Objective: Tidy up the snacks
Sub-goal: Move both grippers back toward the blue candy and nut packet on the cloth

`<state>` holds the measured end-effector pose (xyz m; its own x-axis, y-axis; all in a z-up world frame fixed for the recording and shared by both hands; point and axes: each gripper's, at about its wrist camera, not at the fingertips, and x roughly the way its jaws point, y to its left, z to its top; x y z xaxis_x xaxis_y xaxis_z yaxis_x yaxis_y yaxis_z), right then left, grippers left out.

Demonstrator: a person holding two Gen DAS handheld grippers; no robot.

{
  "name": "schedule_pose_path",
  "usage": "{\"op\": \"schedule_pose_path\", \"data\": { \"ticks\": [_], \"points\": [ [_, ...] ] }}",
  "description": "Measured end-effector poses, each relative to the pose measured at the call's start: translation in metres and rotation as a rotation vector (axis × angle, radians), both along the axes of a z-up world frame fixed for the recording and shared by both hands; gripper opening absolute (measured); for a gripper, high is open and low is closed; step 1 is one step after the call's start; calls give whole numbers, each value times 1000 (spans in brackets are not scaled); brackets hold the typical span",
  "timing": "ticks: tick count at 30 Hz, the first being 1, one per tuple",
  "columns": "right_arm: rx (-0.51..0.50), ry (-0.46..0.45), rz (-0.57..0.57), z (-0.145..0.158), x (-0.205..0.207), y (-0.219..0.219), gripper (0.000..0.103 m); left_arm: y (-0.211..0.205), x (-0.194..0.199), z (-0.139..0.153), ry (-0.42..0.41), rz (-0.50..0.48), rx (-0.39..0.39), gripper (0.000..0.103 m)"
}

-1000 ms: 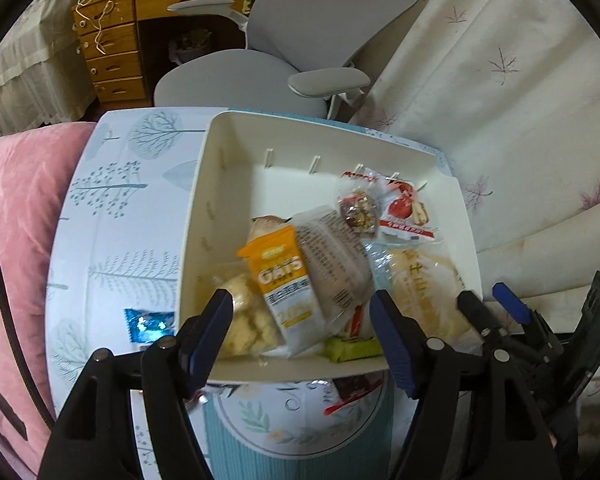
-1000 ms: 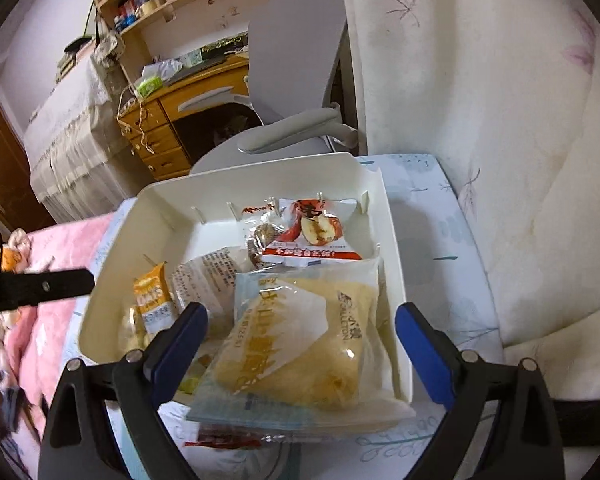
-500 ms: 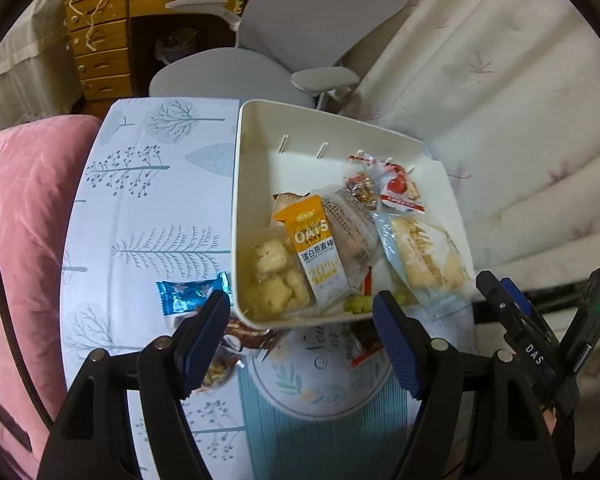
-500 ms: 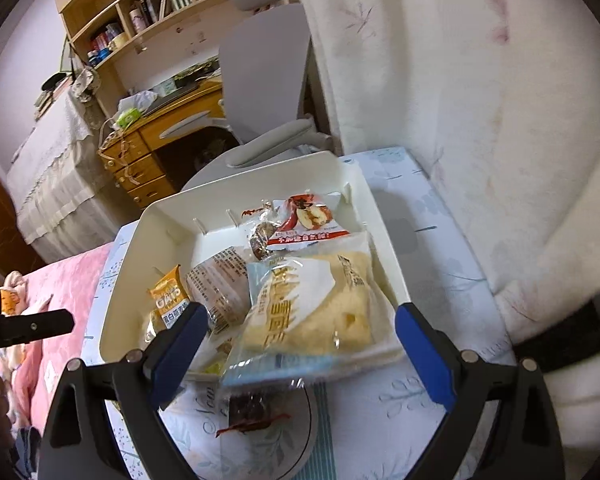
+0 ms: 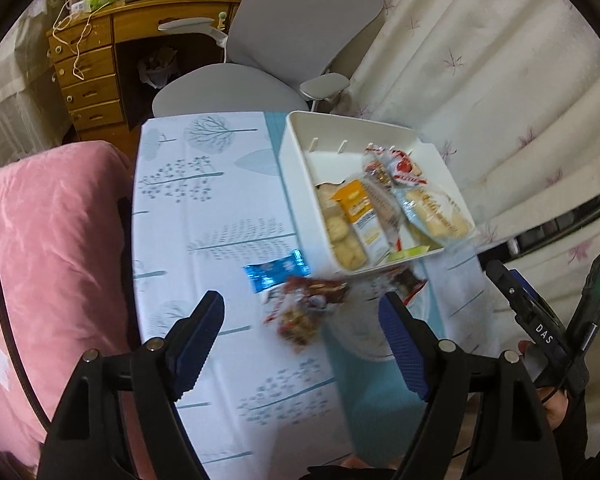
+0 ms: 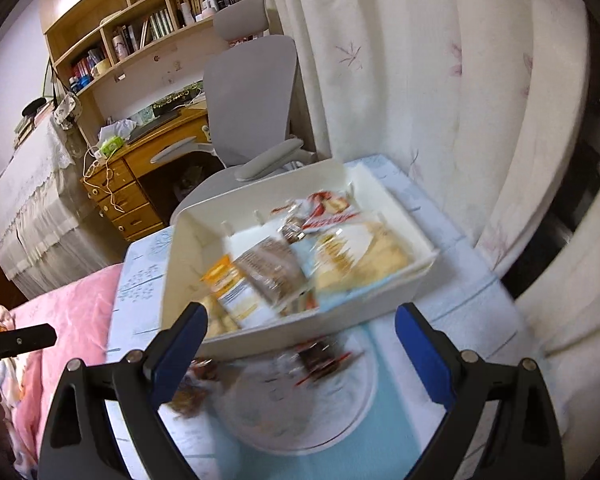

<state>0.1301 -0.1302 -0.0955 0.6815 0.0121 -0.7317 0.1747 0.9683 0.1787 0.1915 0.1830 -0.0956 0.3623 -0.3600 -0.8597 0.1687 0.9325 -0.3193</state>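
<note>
Snacks [image 5: 356,220] fill the white bin [image 6: 196,264] ahead of both wide-open, empty claws: left claw [image 5: 302,330], right claw [image 6: 300,344]. Loose packets [image 5: 300,308] lie between them on the tree-print tabletop [image 5: 204,208], a grey chair [image 6: 248,92] beyond.
</note>
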Motion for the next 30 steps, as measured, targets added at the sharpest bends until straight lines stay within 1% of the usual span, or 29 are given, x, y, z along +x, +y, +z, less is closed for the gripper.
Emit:
{"op": "schedule_pose_path", "data": {
  "ticks": [3, 8, 12, 18, 21, 25, 26, 30],
  "points": [
    [12, 14, -7, -10, -7, 21, 96, 13, 4, -5, -2, -29, 27, 78],
    [-12, 43, 13, -23, -16, 54, 96, 20, 18, -20, -9, -101, 75, 78],
    [-10, 63, 43, -34, -24, 76, 96, 19, 36, -39, 17, -144, 70, 78],
    [-48, 77, 99, -50, -32, 110, 96, 8, 58, -70, 48, -220, 87, 78],
    [-58, 91, 158, -62, -31, 129, 95, 0, 67, -87, 73, -259, 95, 78],
    [-126, 90, 255, -78, -26, 157, 94, -11, 77, -107, 88, -290, 117, 78],
    [-150, 96, 284, -85, -23, 165, 93, -13, 80, -112, 89, -298, 121, 78],
    [-189, 121, 349, -109, -13, 181, 86, -24, 90, -132, 107, -329, 148, 78]
  ]
}}
